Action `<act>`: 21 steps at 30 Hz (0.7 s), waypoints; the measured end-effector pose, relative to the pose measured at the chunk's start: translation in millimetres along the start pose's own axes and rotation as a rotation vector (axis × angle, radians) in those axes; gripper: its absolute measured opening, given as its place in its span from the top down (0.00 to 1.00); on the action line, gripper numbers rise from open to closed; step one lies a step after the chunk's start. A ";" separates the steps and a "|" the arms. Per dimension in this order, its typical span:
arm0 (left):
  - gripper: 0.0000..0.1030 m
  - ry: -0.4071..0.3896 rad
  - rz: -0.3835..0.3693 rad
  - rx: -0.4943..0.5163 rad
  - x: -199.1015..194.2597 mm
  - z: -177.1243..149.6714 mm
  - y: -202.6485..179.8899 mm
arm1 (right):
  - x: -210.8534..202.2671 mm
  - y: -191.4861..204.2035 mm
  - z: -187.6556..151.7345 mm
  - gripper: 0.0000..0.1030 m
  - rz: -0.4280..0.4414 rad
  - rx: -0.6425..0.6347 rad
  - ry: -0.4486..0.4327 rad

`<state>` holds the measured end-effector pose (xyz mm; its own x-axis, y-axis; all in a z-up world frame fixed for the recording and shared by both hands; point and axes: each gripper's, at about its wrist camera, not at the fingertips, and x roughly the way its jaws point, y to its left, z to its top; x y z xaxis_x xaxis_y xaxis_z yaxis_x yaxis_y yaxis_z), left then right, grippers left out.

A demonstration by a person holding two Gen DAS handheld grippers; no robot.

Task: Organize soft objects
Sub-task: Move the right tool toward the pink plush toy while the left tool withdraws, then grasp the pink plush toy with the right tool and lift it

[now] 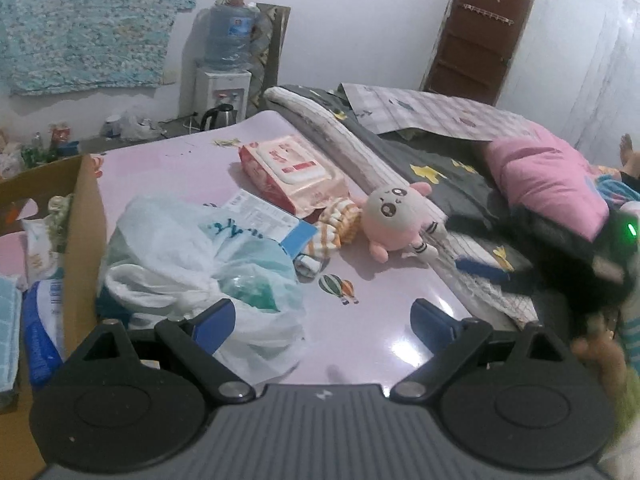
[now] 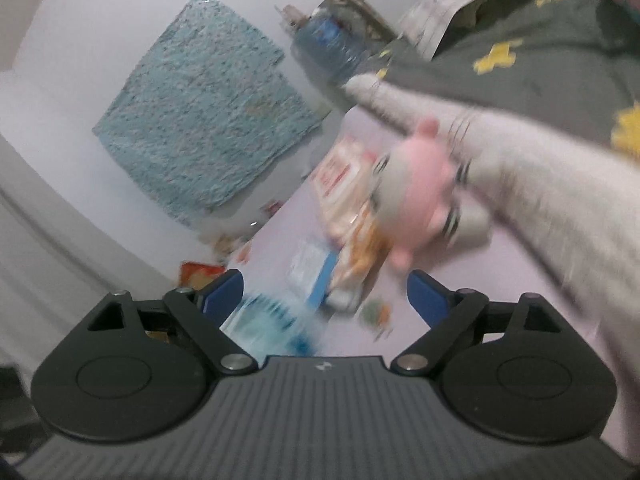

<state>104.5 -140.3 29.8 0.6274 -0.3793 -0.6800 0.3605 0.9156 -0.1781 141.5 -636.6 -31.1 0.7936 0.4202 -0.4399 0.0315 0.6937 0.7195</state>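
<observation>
The pink plush toy [image 1: 394, 220] lay on the pink surface [image 1: 372, 320], leaning on the rolled white blanket [image 1: 340, 140], just beside a little striped cloth [image 1: 338, 224]. Nothing had been picked up yet. The right gripper [image 2: 325, 292] had its fingers wide apart and empty, and it seemed to be heading for the toy. Next, I think, those fingers would need to go around its soft body and squeeze gently. The left gripper [image 1: 322, 318] also had open, empty fingers, just above a white plastic bag [image 1: 200, 264]. The left view was sharp and showed a cardboard box [image 1: 84, 240] at the side, maybe where soft things go. The right view was blurry and did not show the box.
</observation>
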 end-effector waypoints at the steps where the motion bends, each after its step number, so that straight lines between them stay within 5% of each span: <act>1: 0.07 0.002 0.003 0.002 1.6 0.2 -0.2 | 9.5 -4.3 10.5 0.12 -0.014 -0.012 -0.002; 12: 0.07 0.032 0.052 -0.004 13.3 5.3 7.3 | 117.6 -32.0 77.1 0.11 -0.208 -0.153 0.021; 17: 0.07 0.040 0.051 0.002 15.1 4.5 5.0 | 143.9 -39.9 69.2 0.16 -0.244 -0.194 0.112; 21: 0.07 0.047 0.038 -0.004 15.4 3.6 2.9 | 138.1 -47.9 56.8 0.23 -0.195 -0.112 0.134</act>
<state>117.7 -144.0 21.3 0.6074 -0.3375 -0.7191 0.3345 0.9298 -0.1538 284.1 -645.0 -95.8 0.6913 0.3412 -0.6369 0.1022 0.8265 0.5536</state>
